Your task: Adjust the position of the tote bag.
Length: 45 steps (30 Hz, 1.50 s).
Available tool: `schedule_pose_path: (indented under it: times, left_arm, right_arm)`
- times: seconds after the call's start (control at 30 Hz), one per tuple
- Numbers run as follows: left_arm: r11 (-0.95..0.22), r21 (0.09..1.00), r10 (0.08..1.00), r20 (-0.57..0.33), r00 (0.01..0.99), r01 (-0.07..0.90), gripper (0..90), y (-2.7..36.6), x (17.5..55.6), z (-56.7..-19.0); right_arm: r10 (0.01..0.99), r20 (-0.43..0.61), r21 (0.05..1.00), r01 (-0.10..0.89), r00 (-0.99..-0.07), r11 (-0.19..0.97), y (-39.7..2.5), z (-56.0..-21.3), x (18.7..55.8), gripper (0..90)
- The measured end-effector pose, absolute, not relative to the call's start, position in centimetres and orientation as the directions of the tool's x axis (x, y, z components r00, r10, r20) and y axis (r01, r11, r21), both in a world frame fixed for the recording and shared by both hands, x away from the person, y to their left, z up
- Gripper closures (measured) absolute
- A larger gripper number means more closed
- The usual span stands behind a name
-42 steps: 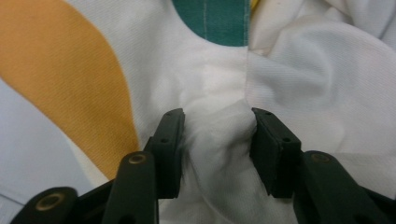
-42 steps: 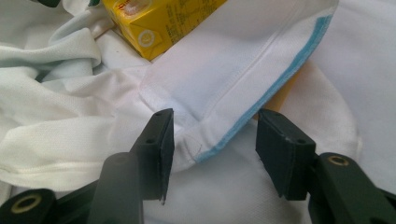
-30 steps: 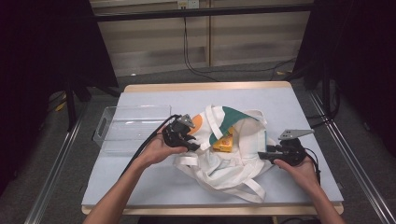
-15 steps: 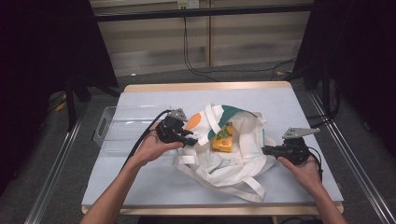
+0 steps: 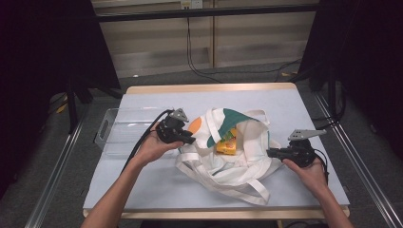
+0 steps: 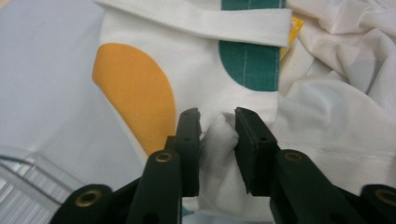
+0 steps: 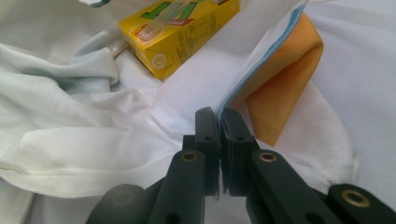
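A white cloth tote bag with orange and green patches lies in the middle of the table, its mouth held apart. My left gripper is shut on a fold of the bag's left rim. My right gripper is shut on the bag's right rim, pinching the cloth edge between closed jaws. A yellow drink carton lies inside the bag; in the right gripper view the carton lies just beyond the pinched edge. The bag's straps trail toward the table's front.
A clear plastic tray sits on the table's left side, close behind my left hand. The blue-grey table top has bare room at the back and right. Metal rails run along both sides.
Both grippers have pulled apart while holding the bag's rims, the left one moving left and back, the right one right. The bag's mouth is wider and the carton shows more.
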State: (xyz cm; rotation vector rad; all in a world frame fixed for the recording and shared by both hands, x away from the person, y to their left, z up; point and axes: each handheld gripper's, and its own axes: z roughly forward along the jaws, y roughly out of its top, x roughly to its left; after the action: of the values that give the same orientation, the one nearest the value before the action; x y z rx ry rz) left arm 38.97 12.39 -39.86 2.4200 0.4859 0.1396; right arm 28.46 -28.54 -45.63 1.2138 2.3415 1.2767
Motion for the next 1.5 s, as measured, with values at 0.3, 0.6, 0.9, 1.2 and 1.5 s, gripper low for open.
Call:
schedule_pose_path:
  times: [0.3,0.6,0.9,1.2,1.5]
  left_arm:
    - [-0.68,0.653,0.424,-0.022,0.906,0.334,77.1,14.5,39.6,-39.1]
    - [-0.619,0.696,0.481,-0.03,0.876,0.364,79.8,16.1,39.4,-39.3]
    - [-0.619,0.688,0.506,-0.02,0.862,0.379,80.8,17.5,38.9,-39.3]
    - [-0.586,0.716,0.519,-0.026,0.854,0.379,81.1,18.4,38.3,-39.7]
    - [-0.535,0.759,0.488,-0.08,0.869,0.371,76.7,17.9,38.0,-39.7]
  right_arm:
    - [0.749,0.198,0.774,0.57,-0.632,0.276,-28.7,-45.5,28.5,86.6]
    - [0.754,0.14,0.76,0.558,-0.642,0.333,-28.6,-43.5,28.2,87.9]
    - [0.77,0.099,0.7,0.595,-0.63,0.396,-29.3,-43.4,28.8,88.8]
    - [0.804,0.081,0.651,0.642,-0.59,0.405,-30.0,-44.9,28.7,89.0]
    - [0.77,0.101,0.731,0.572,-0.63,0.373,-29.6,-44.0,28.5,76.8]
